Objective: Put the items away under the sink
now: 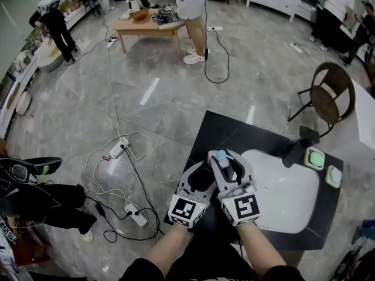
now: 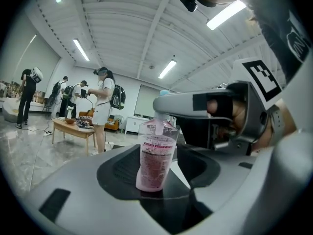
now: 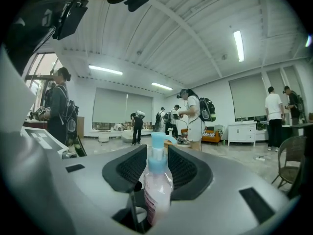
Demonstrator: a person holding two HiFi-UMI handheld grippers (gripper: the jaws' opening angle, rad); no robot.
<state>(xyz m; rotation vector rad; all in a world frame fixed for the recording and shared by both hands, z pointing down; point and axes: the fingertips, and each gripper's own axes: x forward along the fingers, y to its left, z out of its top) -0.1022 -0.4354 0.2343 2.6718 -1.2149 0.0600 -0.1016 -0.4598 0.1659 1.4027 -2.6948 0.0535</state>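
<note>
Pink pump bottle point(image 2: 155, 155) stands upright between the spread jaws of my left hand-held gripper point(image 1: 201, 170). My right hand-held gripper point(image 1: 227, 160) brackets it too, up by the blue pump, and is likewise released. Neither pair of pads presses on it, so I judge it rests on its own base. It sits over the black worktop point(image 1: 234, 130), just left of the white sink point(image 1: 293, 204), handy, I think, for a fresh grip before it goes down below.

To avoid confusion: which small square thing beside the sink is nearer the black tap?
The green one; the pale blue one lies farther from the tap.
</note>
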